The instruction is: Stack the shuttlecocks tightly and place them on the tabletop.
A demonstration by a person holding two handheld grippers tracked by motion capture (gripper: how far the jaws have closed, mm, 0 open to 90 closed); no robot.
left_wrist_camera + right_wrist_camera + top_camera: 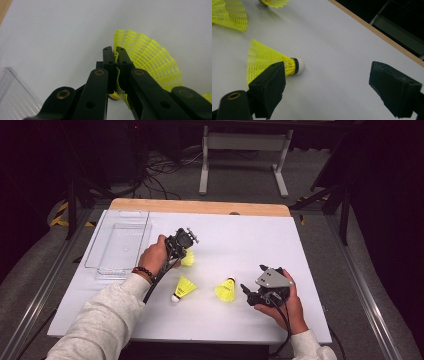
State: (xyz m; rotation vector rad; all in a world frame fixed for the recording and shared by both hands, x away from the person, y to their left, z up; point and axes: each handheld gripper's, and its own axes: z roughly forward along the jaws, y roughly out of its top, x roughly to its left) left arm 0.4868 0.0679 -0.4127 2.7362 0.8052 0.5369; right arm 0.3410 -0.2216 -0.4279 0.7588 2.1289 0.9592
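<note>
Shuttlecocks: three yellow mesh-skirted pieces on the white tabletop [240,240], all in its middle stretch.
Held shuttlecock [150,62]: pinched by its skirt edge; in the high view it sits at the tip of the left gripper, just right of the person's left hand [152,256].
Left gripper [186,254]: jaws pressed together on the yellow mesh, the netting crumpled between them in the left gripper view; whether the shuttlecock is lifted or touches the tabletop cannot be told.
Middle shuttlecock [184,288]: lies on its side, white cork toward the near edge, skirt pointing away; apart from the other two.
Right-hand shuttlecock [226,290]: lies on its side near the right gripper, cork pointing away from the person; in the right gripper view its cork [299,66] and skirt lie just beyond the left jaw.
Right gripper [245,292]: jaws spread wide, holding nothing, low over the tabletop; grey three-cornered plate on top; held in the person's right hand [282,305].
Clear tray [118,245]: transparent plastic, at the left side of the tabletop, beyond the left hand; no shuttlecock in it.
Tabletop edge: a wooden strip [200,206] shows along the far side.
</note>
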